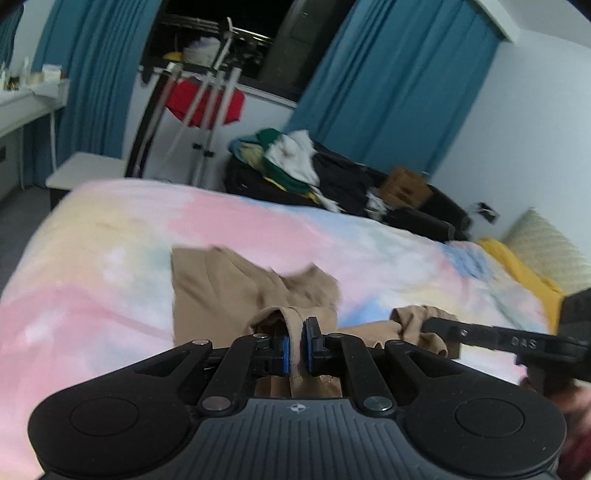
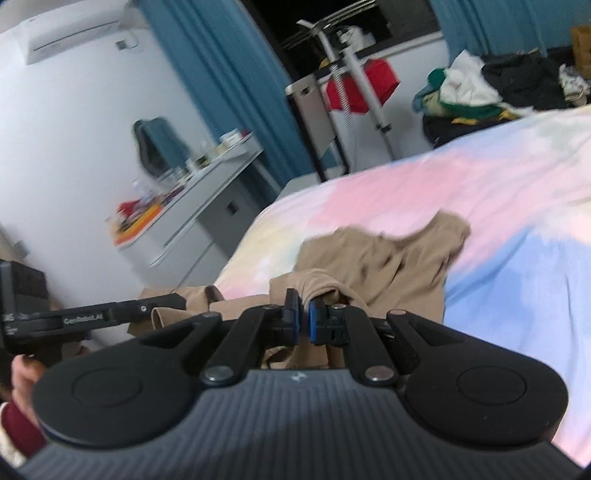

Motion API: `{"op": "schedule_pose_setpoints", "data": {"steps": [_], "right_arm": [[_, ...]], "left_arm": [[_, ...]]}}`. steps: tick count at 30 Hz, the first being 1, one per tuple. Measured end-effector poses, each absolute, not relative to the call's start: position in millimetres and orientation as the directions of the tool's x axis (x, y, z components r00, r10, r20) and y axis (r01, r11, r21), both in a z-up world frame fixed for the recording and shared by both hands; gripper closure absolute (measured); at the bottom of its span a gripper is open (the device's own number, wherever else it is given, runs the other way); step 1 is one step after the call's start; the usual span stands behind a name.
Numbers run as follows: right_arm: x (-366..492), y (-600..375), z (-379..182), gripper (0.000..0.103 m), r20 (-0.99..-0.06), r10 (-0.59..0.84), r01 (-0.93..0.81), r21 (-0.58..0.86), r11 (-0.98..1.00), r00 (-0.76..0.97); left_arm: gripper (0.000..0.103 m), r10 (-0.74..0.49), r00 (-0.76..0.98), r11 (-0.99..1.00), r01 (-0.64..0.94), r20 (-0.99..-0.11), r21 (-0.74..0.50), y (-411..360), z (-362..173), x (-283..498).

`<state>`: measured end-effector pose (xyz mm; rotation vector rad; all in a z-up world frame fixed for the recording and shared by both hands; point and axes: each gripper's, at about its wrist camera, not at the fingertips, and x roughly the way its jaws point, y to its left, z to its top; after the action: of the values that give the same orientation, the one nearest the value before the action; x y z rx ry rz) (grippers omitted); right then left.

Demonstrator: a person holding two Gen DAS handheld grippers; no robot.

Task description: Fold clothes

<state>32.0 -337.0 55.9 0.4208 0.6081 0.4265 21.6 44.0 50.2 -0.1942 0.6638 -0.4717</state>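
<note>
1. Your left tongs are clamped on an edge of the tan garment.
2. Your right tongs pinch another bunched edge.
3. The rest lies ahead on the pastel bed.

Home bedroom, bed, curtains, clothes rack

Two hand-held grippers: the left hand-held gripper and the right hand-held gripper, each with two blue pads. One tan garment lies on one bed. Two blue curtains flank one window. One drying rack carries one red cloth. One clothes pile, one yellow cloth, one air conditioner.
</note>
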Motion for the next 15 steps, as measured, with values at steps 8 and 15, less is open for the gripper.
{"op": "schedule_pose_setpoints", "data": {"steps": [8, 15], "right_arm": [[107.9, -329.4, -13.8, 0.094, -0.524, 0.388, -0.17, 0.415, 0.894, 0.759], [149.7, -324.8, -76.8, 0.094, -0.587, 0.338, -0.139, 0.358, 0.923, 0.736]], "left_arm": [[0.094, -0.407, 0.692, 0.913, 0.296, -0.597, -0.279, 21.2, -32.3, 129.7], [0.091, -0.358, 0.663, 0.932, 0.292, -0.657, -0.214, 12.9, -98.1, 161.9]]}}
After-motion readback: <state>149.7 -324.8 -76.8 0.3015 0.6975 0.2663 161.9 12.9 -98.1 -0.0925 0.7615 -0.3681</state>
